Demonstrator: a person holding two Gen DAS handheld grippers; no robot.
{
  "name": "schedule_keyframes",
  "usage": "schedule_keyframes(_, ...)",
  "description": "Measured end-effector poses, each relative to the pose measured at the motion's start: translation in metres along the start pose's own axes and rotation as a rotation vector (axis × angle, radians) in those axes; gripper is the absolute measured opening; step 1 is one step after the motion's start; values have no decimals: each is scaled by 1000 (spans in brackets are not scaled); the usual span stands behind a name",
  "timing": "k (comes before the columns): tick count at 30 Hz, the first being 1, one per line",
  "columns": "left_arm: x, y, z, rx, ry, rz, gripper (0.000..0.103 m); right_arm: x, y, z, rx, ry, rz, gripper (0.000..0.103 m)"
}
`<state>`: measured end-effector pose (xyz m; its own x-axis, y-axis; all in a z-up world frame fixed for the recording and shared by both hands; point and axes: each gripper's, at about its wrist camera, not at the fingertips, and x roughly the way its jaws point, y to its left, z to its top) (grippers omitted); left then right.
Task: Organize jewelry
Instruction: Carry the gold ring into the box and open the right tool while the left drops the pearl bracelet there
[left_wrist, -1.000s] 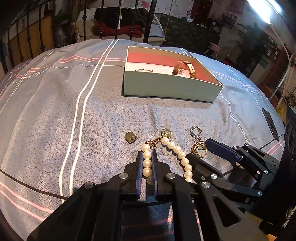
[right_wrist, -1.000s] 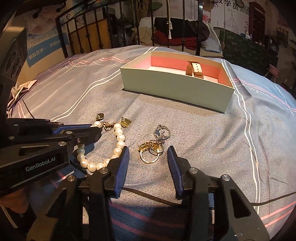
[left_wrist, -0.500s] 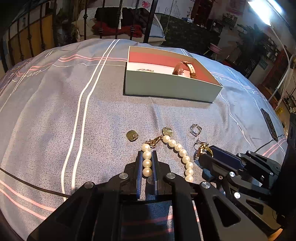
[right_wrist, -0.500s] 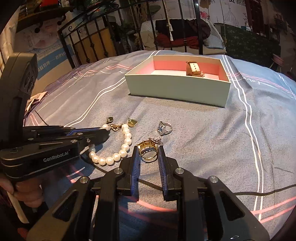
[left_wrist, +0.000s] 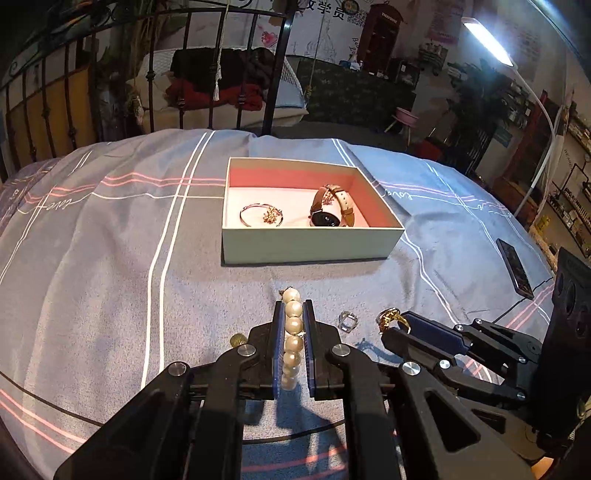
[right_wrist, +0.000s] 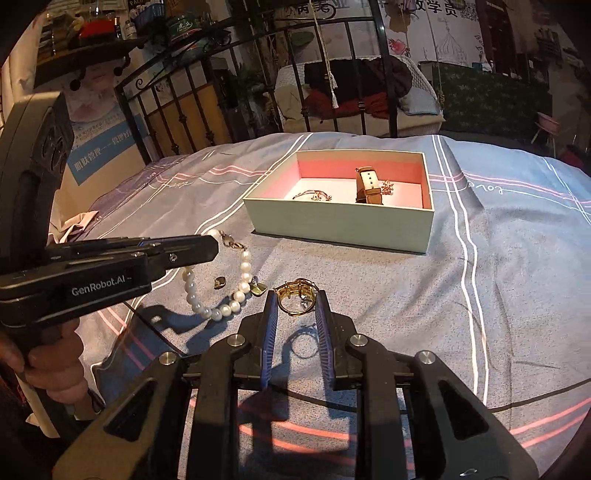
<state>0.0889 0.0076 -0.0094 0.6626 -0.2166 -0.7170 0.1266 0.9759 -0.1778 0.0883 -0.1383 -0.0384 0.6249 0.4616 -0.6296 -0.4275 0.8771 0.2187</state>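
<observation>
My left gripper (left_wrist: 293, 306) is shut on a pearl bracelet (left_wrist: 293, 332) and holds it above the bedspread; its loop with gold charms hangs below in the right wrist view (right_wrist: 221, 291). My right gripper (right_wrist: 295, 299) is shut on a gold ring (right_wrist: 297, 291), also lifted; it shows in the left wrist view (left_wrist: 393, 317). A silver ring (left_wrist: 348, 320) lies on the bedspread between the grippers. The pale green box (left_wrist: 310, 245) with pink lining stands ahead and holds a silver bangle (left_wrist: 260, 216) and a watch (left_wrist: 330, 206); it also shows in the right wrist view (right_wrist: 343, 221).
The grey striped bedspread (left_wrist: 110, 258) covers the whole surface. A dark phone (left_wrist: 515, 267) lies at the right edge. An iron bed frame (left_wrist: 184, 92) stands behind the box. A small gold charm (right_wrist: 220, 283) lies on the cloth.
Both grippers have risen from the bedspread. The pearl bracelet now hangs from my left gripper and the gold ring is lifted in my right gripper. The silver ring stayed on the cloth.
</observation>
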Motion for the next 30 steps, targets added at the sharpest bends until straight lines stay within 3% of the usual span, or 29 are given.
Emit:
schedule_keyframes(10,3,-10,3,25,7,-10,9,23,-9,-16,-4,174,-31,22)
schedule_keyframes(12,5,-10,4,25,10,-14,9,22,-10,-12,12,169,-7,22)
schedule_keyframes(14,6,-10,5,24,8,-14,9,13,-11,-1,54,101,39,22)
schedule_keyframes(15,6,-10,5,22,10,-14,9,14,-10,3,42,105,23,22)
schedule_keyframes(17,6,-9,5,18,12,-14,9,25,-5,5,-23,184,-31,22)
schedule_keyframes(20,4,-6,5,12,10,-15,9,29,-5,-6,-28,229,-17,22)
schedule_keyframes(25,7,-5,9,12,11,-18,9,21,-10,-9,-8,198,-26,22)
schedule_keyframes(30,6,-12,31,38,-23,-23,9,17,-15,20,-31,135,-51,22)
